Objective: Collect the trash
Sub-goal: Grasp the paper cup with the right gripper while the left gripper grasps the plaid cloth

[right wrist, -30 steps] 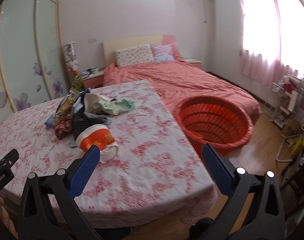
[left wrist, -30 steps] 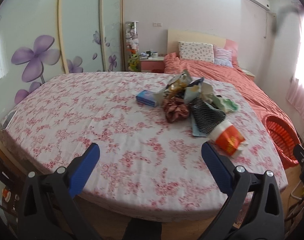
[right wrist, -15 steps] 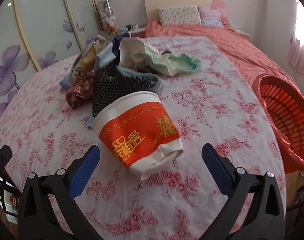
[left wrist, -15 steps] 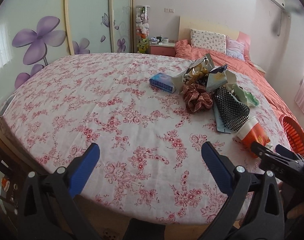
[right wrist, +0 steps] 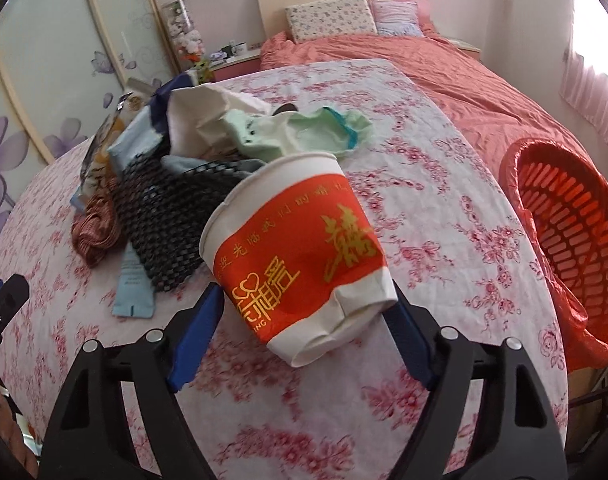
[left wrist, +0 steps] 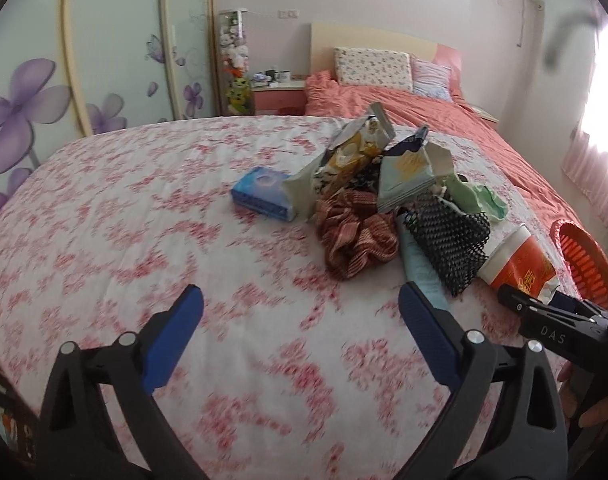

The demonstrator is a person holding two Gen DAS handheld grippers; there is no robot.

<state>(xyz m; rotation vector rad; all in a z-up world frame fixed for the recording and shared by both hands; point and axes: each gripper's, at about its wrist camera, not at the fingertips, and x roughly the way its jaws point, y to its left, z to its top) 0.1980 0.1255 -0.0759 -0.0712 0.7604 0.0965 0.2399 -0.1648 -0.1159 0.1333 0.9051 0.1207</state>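
A crushed red-and-white paper cup (right wrist: 299, 256) lies on its side on the flowered bed, its base between the fingers of my right gripper (right wrist: 304, 320); the jaws press both sides of the base. The cup also shows in the left wrist view (left wrist: 518, 262). Behind it is a pile: black mesh (right wrist: 171, 216), a brown scrunchie (left wrist: 356, 232), snack bags (left wrist: 356, 152), a green cloth (right wrist: 304, 136), a blue tissue pack (left wrist: 263, 194). My left gripper (left wrist: 299, 336) is open and empty above bare sheet, short of the pile.
A red plastic basket (right wrist: 568, 236) stands on the floor beside the bed's right edge. A second bed with a salmon cover (right wrist: 444, 68) and pillows lies behind. Wardrobe doors with purple flowers (left wrist: 23, 108) are on the left.
My right gripper has moved in onto the cup and its jaws have narrowed around the cup's base. My left gripper has moved forward toward the pile.
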